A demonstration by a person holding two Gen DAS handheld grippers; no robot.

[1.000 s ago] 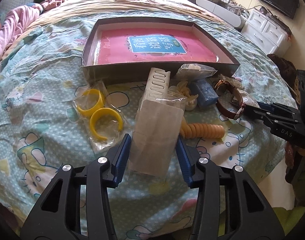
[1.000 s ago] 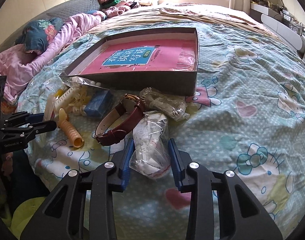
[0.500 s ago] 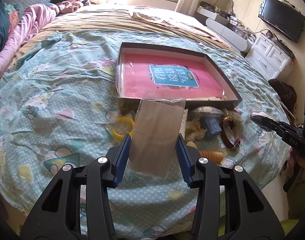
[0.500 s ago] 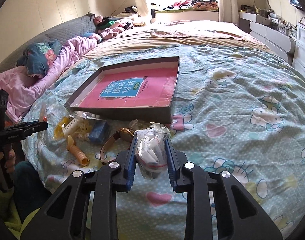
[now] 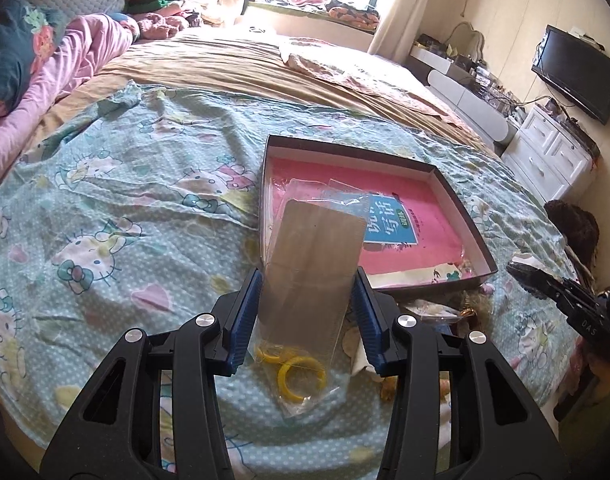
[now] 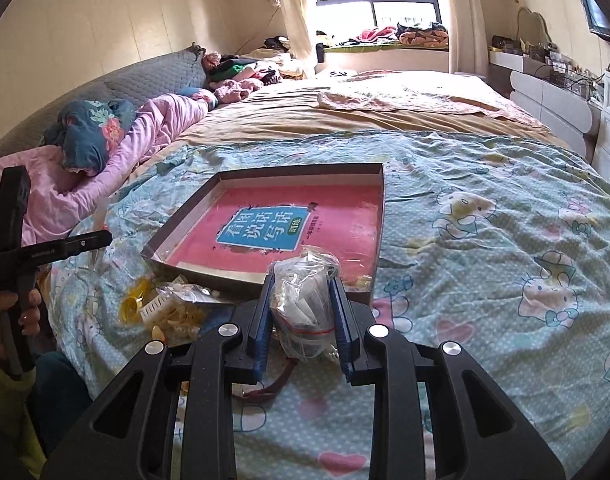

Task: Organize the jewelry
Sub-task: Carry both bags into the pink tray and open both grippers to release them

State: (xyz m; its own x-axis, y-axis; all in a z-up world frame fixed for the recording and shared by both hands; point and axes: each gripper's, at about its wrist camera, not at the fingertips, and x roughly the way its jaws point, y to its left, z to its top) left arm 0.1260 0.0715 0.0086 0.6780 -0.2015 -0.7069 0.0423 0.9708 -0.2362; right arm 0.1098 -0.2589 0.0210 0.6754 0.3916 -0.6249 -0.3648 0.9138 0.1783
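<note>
My left gripper [image 5: 307, 314] is shut on a flat clear plastic packet [image 5: 311, 264] with a brown card inside, held up above the bed in front of the dark box [image 5: 475, 236] with a pink book. My right gripper [image 6: 303, 318] is shut on a crumpled clear bag [image 6: 305, 300] with white pieces, held above the near edge of the same box [image 6: 265, 174]. Yellow bangles in a bag [image 5: 299, 372] lie on the bedspread under the left gripper. A heap of small jewelry items [image 6: 173, 306] lies left of the right gripper, with a dark red watch strap [image 6: 281, 376] below it.
The bed is covered by a teal cartoon-print spread [image 5: 117, 216]. Pink bedding [image 6: 105, 168] lies at the far left. A white dresser [image 5: 553, 160] and a TV [image 5: 577, 68] stand to the right of the bed. The right gripper shows at the edge of the left view [image 5: 561, 296].
Both grippers have risen from the bed with their packets and moved toward the box. The views now look down on the box from higher up.
</note>
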